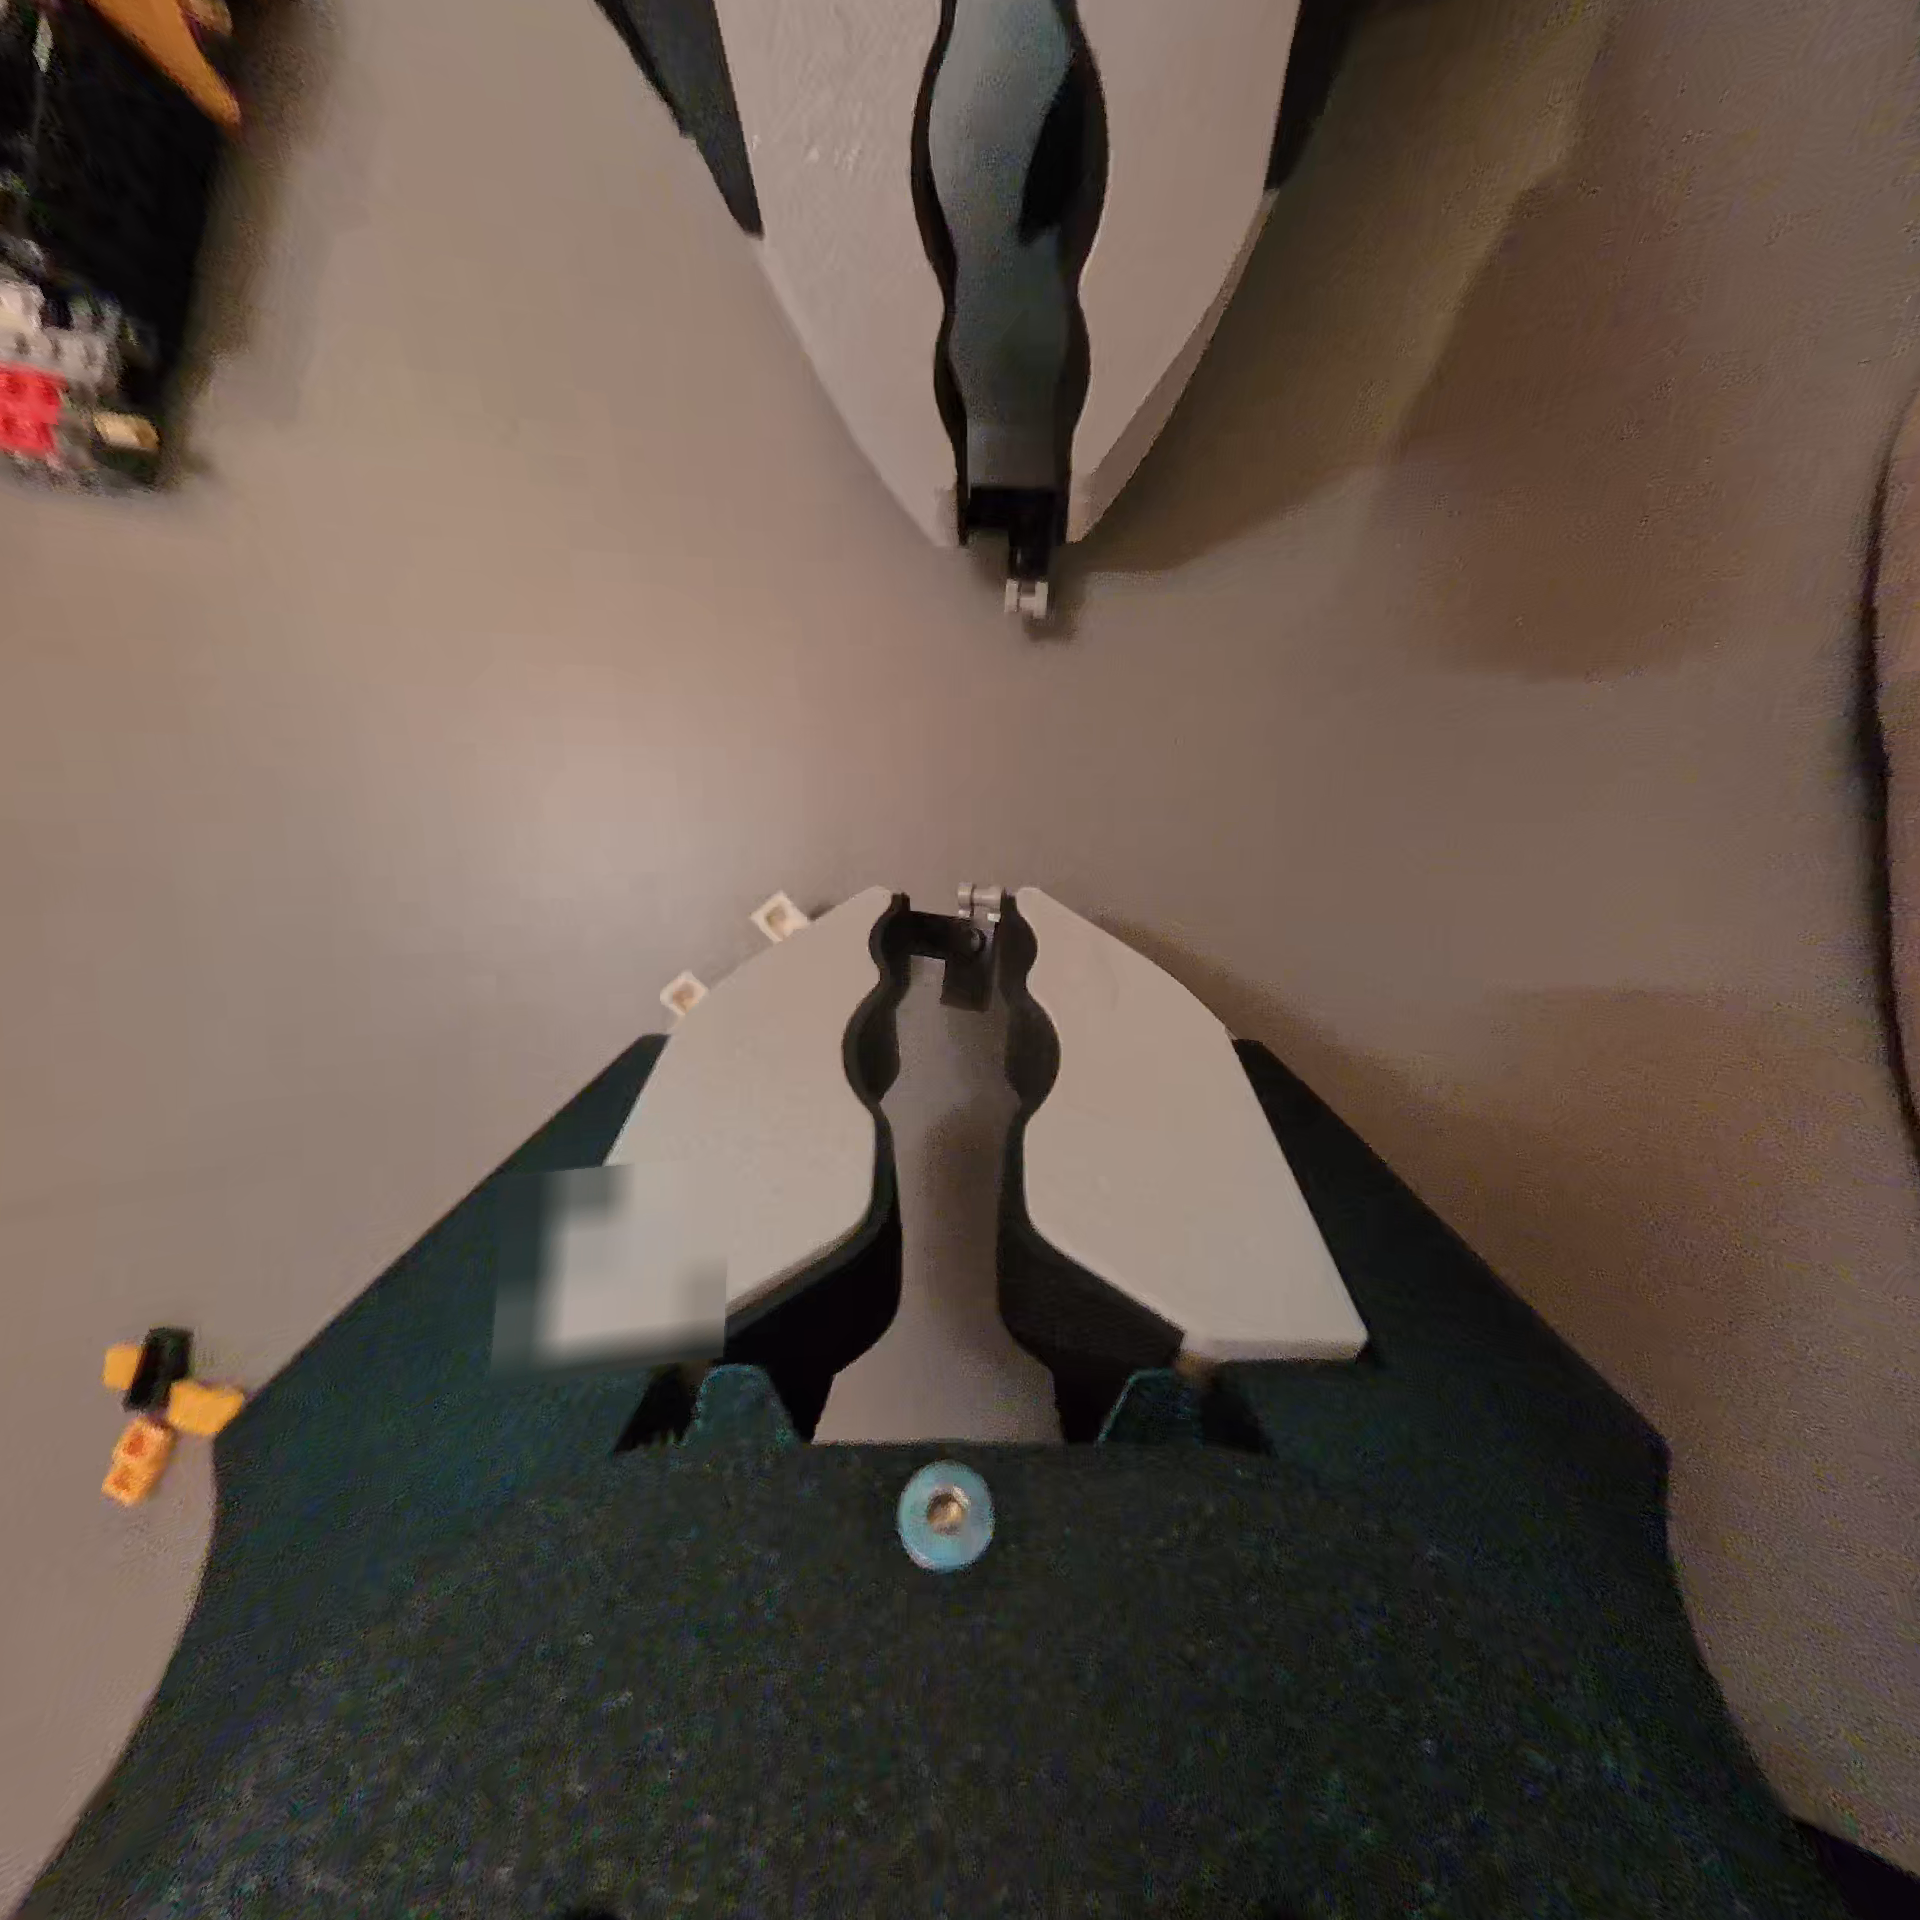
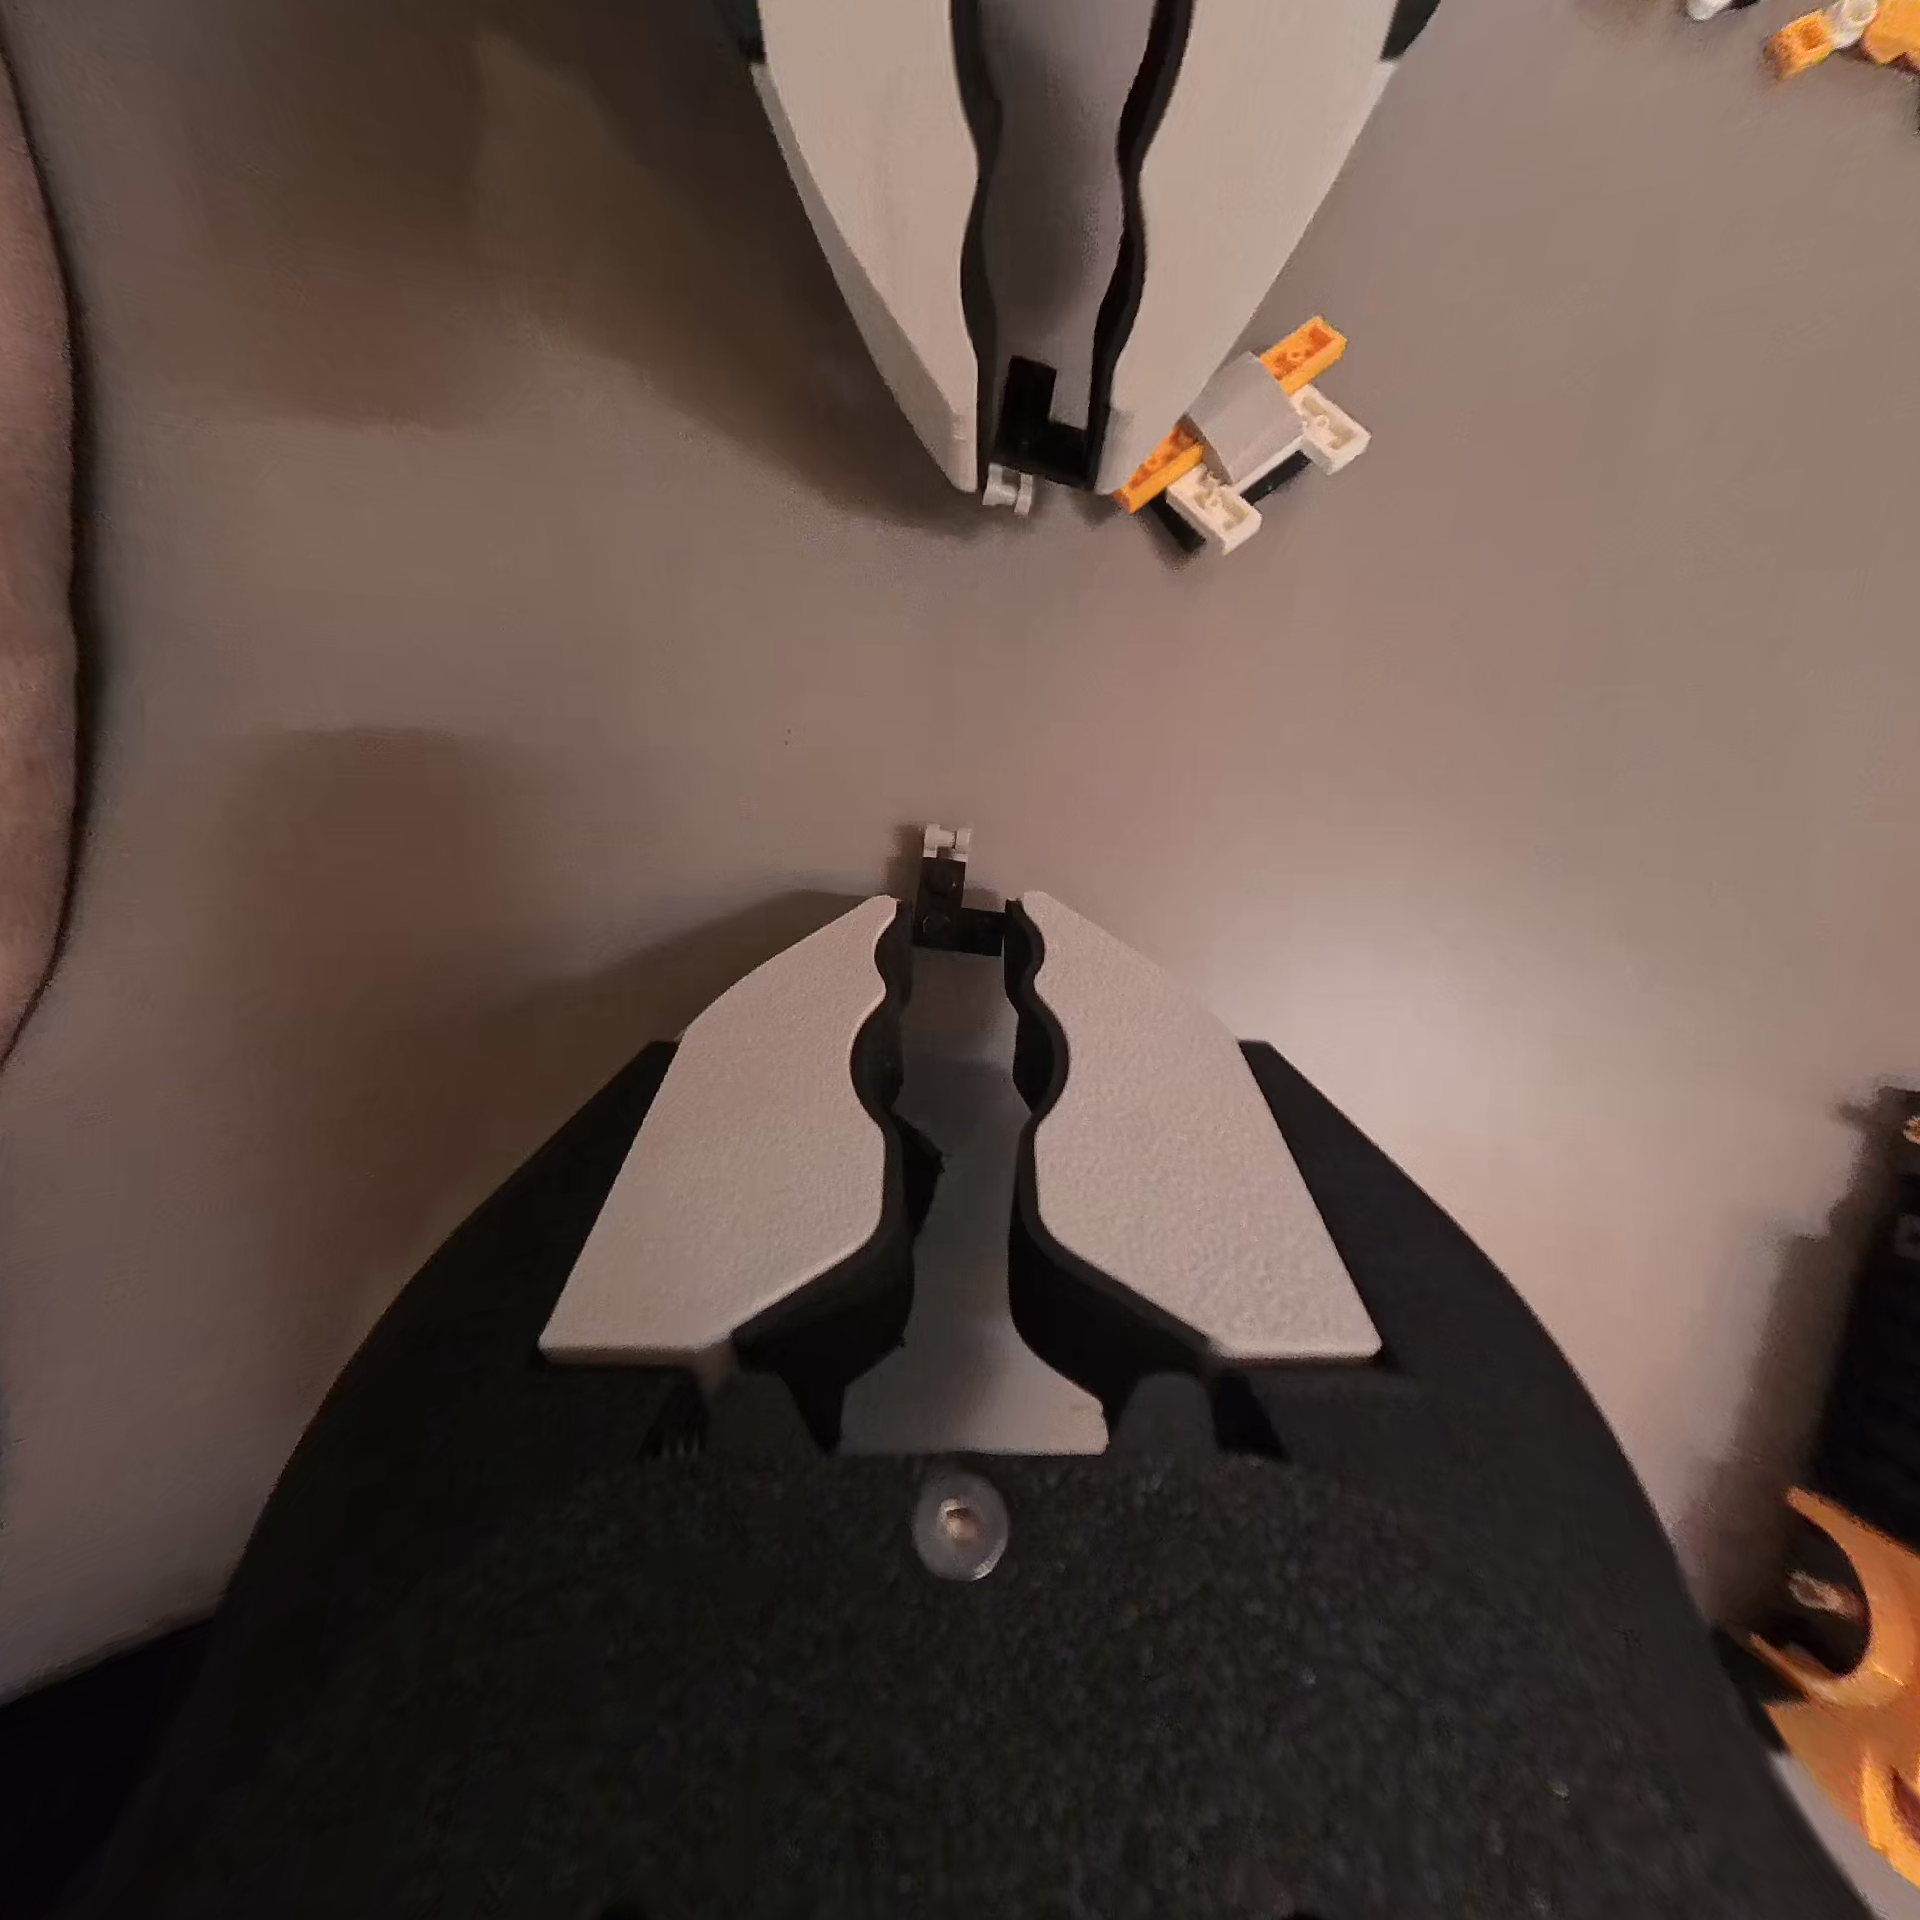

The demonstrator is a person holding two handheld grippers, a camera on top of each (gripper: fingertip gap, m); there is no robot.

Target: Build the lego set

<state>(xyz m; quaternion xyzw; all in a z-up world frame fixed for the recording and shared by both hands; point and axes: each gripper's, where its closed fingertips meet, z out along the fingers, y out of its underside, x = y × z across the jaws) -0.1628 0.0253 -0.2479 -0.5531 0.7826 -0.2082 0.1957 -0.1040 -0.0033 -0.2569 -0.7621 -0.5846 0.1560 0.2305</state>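
Note:
My left gripper point(image 1: 958, 906) is shut on a small black piece with a grey clip end point(image 1: 977, 902). My right gripper point(image 2: 958, 909) is shut on a like black L-shaped piece with a grey clip point(image 2: 948, 844). The two grippers face each other tip to tip over the grey table, with a gap between the clips. The right gripper point(image 1: 1013, 540) shows at the top of the left wrist view, the left gripper point(image 2: 1039, 483) at the top of the right wrist view. An orange, white, grey and black sub-build point(image 2: 1247, 436) lies just beside the left gripper's finger.
A black tray with red and grey pieces point(image 1: 52, 405) sits far left. A small yellow and black build point(image 1: 166, 1403) lies near my left gripper. Loose orange pieces point(image 2: 1818, 36) and a large orange part point(image 2: 1849, 1662) lie at the right. A soft seat edge point(image 1: 1896, 831) borders the table. Left tips to right tips: about 7 cm.

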